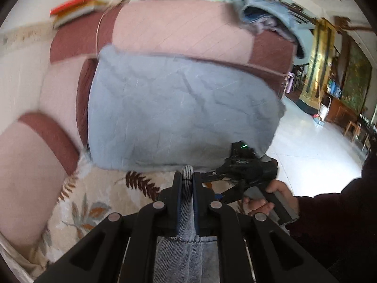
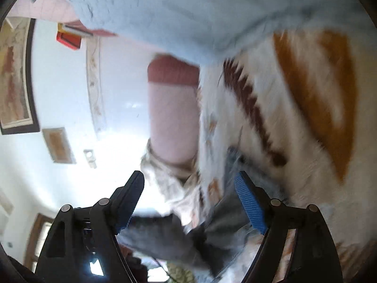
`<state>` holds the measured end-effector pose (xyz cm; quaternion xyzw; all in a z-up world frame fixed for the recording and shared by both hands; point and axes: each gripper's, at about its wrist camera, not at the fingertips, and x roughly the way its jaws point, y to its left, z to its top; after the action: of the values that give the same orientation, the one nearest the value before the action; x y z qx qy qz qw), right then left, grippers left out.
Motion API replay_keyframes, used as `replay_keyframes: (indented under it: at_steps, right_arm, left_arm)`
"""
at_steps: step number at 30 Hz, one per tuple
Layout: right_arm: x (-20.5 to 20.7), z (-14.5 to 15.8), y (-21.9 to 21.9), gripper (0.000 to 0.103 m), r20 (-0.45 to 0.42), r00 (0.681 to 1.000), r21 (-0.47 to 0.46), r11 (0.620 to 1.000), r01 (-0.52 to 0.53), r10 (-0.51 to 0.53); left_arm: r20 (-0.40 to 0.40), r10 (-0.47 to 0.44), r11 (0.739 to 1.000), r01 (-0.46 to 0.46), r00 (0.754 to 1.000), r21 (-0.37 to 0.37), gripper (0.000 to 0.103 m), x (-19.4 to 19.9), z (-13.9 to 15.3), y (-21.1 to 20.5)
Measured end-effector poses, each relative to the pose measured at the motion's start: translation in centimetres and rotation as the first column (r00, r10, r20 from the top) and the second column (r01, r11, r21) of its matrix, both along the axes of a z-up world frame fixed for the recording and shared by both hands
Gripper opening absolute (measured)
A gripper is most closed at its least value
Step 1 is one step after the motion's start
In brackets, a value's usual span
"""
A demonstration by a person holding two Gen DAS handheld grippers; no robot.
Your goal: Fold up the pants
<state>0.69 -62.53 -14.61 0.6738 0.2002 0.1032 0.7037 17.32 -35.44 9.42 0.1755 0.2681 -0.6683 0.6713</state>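
Observation:
In the left wrist view my left gripper (image 1: 187, 176) is shut on a fold of grey denim pants (image 1: 186, 247), which runs back under the jaws. Ahead of it, a folded light blue-grey garment (image 1: 179, 108) lies flat on the sofa seat. To the right, a hand (image 1: 264, 200) holds the other gripper's handle close beside my left jaws. In the right wrist view my right gripper (image 2: 190, 200) stands wide open. Dark grey denim (image 2: 165, 233) hangs low between its blue pads (image 2: 249, 202) without being pressed. The light blue garment (image 2: 188, 11) fills the top of that blurred view.
The pink and maroon sofa (image 1: 183, 28) carries a floral cover (image 1: 94, 202) over its front edge. A heap of jeans (image 1: 266, 16) sits on the backrest at the right, and a red box (image 1: 75, 7) at the left. White tiled floor (image 1: 306, 146) and wooden furniture lie to the right.

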Motion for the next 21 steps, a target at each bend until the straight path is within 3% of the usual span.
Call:
replay_keyframes:
  at_steps: [4,6,8,10,12,14,17,19,21]
  right_arm:
    - [-0.4,-0.9,-0.9,0.080,-0.081,0.996,-0.008,0.999,0.042,-0.042]
    - [-0.3,-1.4,-1.1,0.080,-0.112,0.993,-0.003,0.999,0.037,-0.037]
    - [-0.3,-1.8,-1.0,0.080,-0.187,0.982,-0.038,0.999,0.016,-0.022]
    - [-0.5,-2.1,-0.9,0.080,-0.262,0.965,-0.067,0.998,-0.011,-0.007]
    - [-0.6,-2.4,-0.7,0.080,-0.271,0.962,-0.050,0.998,-0.046,0.030]
    - [-0.7,-2.5,-0.3,0.080,-0.262,0.962,-0.024,0.996,-0.082,0.073]
    - [-0.7,-2.6,0.8,0.080,-0.288,0.950,-0.039,0.990,-0.137,0.120]
    - [-0.8,-3.0,1.5,0.080,-0.320,0.937,-0.030,0.987,-0.156,0.138]
    - [-0.4,-3.3,2.6,0.080,-0.338,0.926,-0.011,0.983,-0.182,0.168]
  left_arm:
    - [-0.020,0.130,0.984,-0.127,0.991,0.124,0.013,3.4,-6.4,-4.2]
    - [0.015,0.248,0.944,-0.245,0.969,0.219,0.014,5.5,-10.6,-6.4]
    - [0.009,0.313,0.899,-0.300,0.950,0.320,0.018,6.8,-14.5,-8.1]
    - [0.059,0.353,0.860,-0.348,0.934,0.372,0.022,7.0,-17.2,-9.1]
    - [0.057,0.381,0.853,-0.375,0.923,0.364,0.024,7.3,-17.8,-9.0]
    - [-0.003,0.417,0.861,-0.394,0.909,0.322,0.046,8.2,-16.8,-7.7]
    - [-0.077,0.490,0.848,-0.453,0.869,0.276,0.065,9.8,-14.9,-4.6]
    - [-0.127,0.506,0.842,-0.457,0.853,0.288,0.070,10.6,-14.1,-2.7]
    - [-0.137,0.496,0.844,-0.439,0.858,0.308,0.071,10.4,-14.0,-1.7]
